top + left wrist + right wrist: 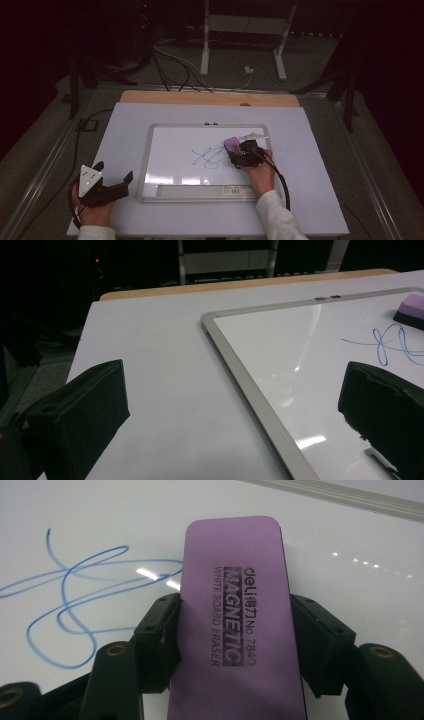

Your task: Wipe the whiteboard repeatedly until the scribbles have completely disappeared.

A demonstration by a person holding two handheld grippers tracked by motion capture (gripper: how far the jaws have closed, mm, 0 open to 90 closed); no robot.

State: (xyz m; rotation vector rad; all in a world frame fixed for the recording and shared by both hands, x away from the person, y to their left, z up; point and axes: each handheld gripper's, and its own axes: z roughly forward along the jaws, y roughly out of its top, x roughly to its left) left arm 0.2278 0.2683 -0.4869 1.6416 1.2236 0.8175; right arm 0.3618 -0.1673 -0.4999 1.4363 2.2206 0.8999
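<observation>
A purple whiteboard eraser printed "MAGNETIC" lies flat on the whiteboard. My right gripper is shut on it, the two pads pressing its long sides. In the high view the eraser and right gripper sit right of a blue scribble, at the board's upper right. The scribble runs to the left of the eraser, touching its edge. My left gripper rests on the table left of the board, jaws open and nothing between them. It looks across at the eraser.
The board has a grey metal frame and a tray strip along its near edge. It lies on a white tabletop with a wooden strip at the far edge. Cables and a stand's legs are on the floor beyond.
</observation>
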